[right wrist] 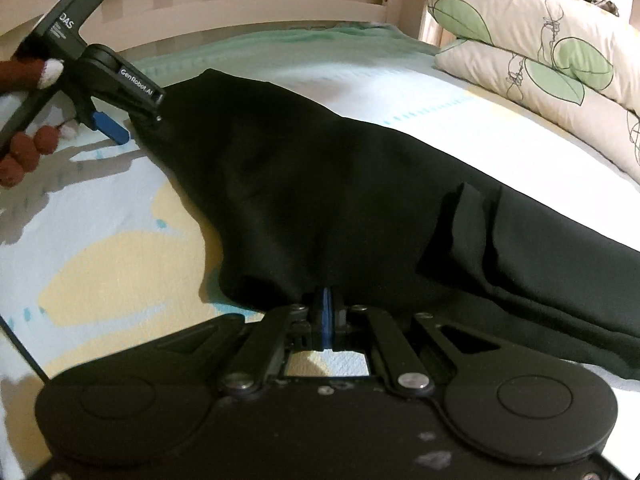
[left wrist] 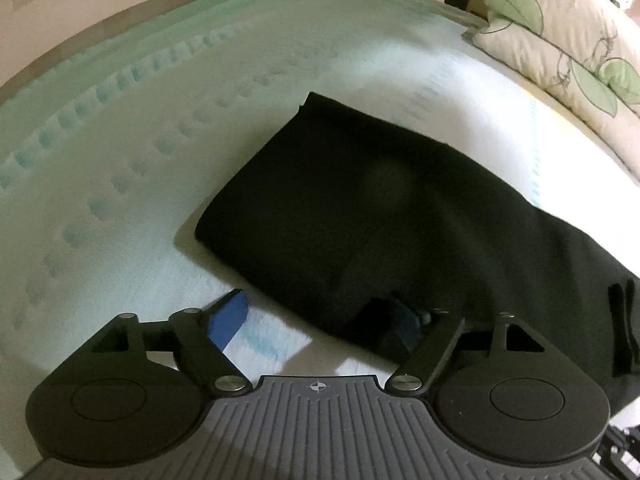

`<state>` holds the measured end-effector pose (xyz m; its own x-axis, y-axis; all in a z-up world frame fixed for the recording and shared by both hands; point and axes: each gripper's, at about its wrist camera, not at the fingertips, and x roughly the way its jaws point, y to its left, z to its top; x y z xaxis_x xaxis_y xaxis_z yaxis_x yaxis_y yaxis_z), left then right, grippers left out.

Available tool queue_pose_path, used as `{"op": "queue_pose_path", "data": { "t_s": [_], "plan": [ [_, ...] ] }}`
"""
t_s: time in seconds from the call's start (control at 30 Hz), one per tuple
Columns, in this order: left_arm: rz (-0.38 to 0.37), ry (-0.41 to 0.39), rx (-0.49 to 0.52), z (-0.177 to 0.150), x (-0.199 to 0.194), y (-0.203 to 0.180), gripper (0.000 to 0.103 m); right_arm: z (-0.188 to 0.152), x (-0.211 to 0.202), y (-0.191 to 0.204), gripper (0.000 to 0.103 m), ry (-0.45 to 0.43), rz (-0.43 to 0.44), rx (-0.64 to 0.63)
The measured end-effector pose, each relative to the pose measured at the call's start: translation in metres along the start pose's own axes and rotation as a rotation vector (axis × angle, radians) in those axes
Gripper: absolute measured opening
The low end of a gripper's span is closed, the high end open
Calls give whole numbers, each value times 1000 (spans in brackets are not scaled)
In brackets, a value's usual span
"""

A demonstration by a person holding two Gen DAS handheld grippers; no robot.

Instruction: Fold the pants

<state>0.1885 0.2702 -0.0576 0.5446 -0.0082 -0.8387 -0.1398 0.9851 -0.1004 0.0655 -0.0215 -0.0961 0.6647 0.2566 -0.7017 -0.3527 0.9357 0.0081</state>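
Note:
Black pants (left wrist: 360,200) lie folded on the bed sheet (left wrist: 120,140), running off to the right. My left gripper (left wrist: 316,320) stands open at their near edge. Its left blue pad (left wrist: 226,320) is over bare sheet, and its right pad (left wrist: 404,320) sits in shadow at the cloth's corner. In the right wrist view the pants (right wrist: 320,184) stretch across the bed. There my right gripper (right wrist: 327,312) is shut, its blue pads pinching the near hem. The left gripper (right wrist: 136,120) shows at the pants' far left end, held by a hand (right wrist: 24,152).
Two cream pillows with green leaf print (right wrist: 540,60) lie at the right end of the bed, seen too in the left wrist view (left wrist: 560,40). A pale wooden bed rail (right wrist: 240,0) runs along the far side. The sheet (right wrist: 100,260) has yellow and white patches.

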Motion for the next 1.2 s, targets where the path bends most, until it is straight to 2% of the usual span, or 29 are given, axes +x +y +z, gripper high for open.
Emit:
{"op": "queue_pose_path", "data": {
  "t_s": [0.23,0.3,0.5,0.53,0.57,0.6,0.63,0.67,0.7,0.73,0.87,0.93,1.1,1.2],
  "plan": [
    [-17,-15,-50,14,16,7,99,-1,-1,0,3,-6,8,-5],
    [-32,-18,-76,18,19,9,102,-1,0,-1,3,-8,11,-6],
    [-29,-48,-93,29,27,12,102,-3,1,-2,3,-14,14,-13],
    [-24,-53,-98,31,27,12,99,-4,1,-2,3,-16,15,-12],
    [-9,-67,-107,32,26,12,91,-4,1,-2,3,-16,16,-10],
    [35,-89,-115,32,23,12,68,-4,1,-3,3,-17,17,-6],
    [51,-103,-118,32,20,13,56,-4,1,-3,3,-17,19,-3],
    [39,-115,-119,32,15,13,49,-4,1,-4,3,-17,19,-1],
    [22,-128,-112,32,10,13,38,-4,1,-4,3,-17,20,1],
    [13,-134,-99,32,5,12,34,-4,1,-4,3,-16,20,0],
    [29,-182,-19,34,-26,-9,27,-3,0,-6,3,-11,25,8],
    [9,-225,26,35,-46,-26,26,-3,0,-7,3,-10,25,11],
    [-86,-338,128,36,-108,-69,25,-6,0,-6,3,-21,22,6],
    [-168,-372,178,38,-142,-98,25,-8,0,-9,3,-29,28,22]
  ]
}}
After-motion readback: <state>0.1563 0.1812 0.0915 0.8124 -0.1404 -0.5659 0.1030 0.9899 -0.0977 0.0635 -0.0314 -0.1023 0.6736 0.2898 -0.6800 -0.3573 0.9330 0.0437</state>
